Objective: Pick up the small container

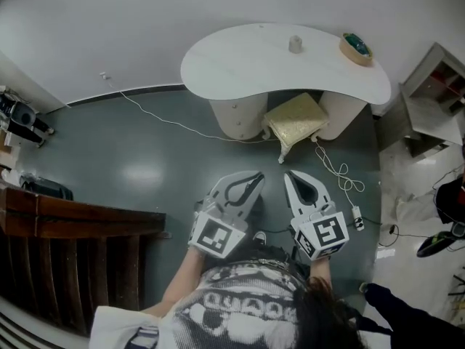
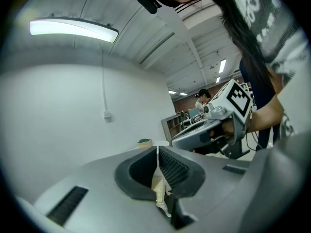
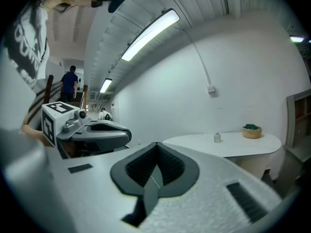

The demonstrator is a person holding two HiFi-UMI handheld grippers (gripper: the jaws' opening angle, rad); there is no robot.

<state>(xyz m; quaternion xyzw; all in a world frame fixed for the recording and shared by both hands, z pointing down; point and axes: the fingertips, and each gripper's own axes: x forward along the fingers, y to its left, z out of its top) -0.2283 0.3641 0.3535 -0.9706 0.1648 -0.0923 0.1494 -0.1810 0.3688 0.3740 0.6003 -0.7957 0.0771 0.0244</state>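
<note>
The small container is a pale little jar standing upright near the back of the white curved table. The right gripper view has the small container on the table, far beyond the jaws. Both grippers are held close to my body, well short of the table and above the grey floor. My left gripper is shut with nothing in it, its jaws meeting in the left gripper view. My right gripper is shut and empty too.
A tan bowl with green contents sits at the table's right end. A cushioned stool stands under the table's front. Cables and a power strip lie on the floor. Dark wooden furniture is at left, shelving at right.
</note>
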